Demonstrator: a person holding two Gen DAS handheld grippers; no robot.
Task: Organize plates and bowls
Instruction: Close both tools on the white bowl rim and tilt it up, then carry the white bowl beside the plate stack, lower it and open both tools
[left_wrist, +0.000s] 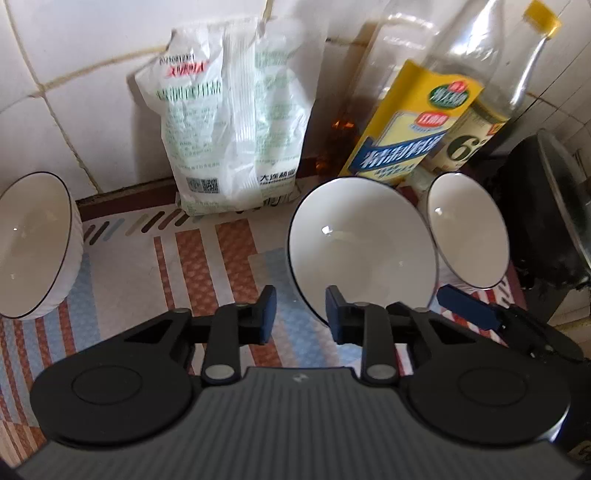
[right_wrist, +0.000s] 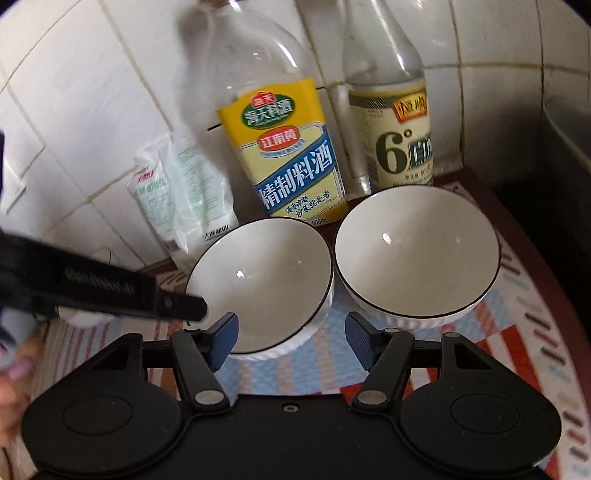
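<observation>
Three white bowls with thin black rims stand on a striped mat. In the left wrist view one bowl (left_wrist: 29, 243) is at the far left, a middle bowl (left_wrist: 362, 243) is just ahead and right of my open, empty left gripper (left_wrist: 300, 314), and a third bowl (left_wrist: 467, 229) is to its right. In the right wrist view the middle bowl (right_wrist: 262, 273) sits ahead of my open, empty right gripper (right_wrist: 291, 339), its near rim between the fingers, and the right bowl (right_wrist: 417, 254) stands beside it. The left gripper's finger (right_wrist: 122, 284) reaches in from the left.
A white plastic bag (left_wrist: 232, 122) leans on the tiled wall. A yellow-labelled cooking wine bottle (right_wrist: 291, 147) and a vinegar bottle (right_wrist: 399, 122) stand behind the bowls. A dark pot (left_wrist: 543, 221) is at the right. The striped mat (left_wrist: 155, 280) covers the counter.
</observation>
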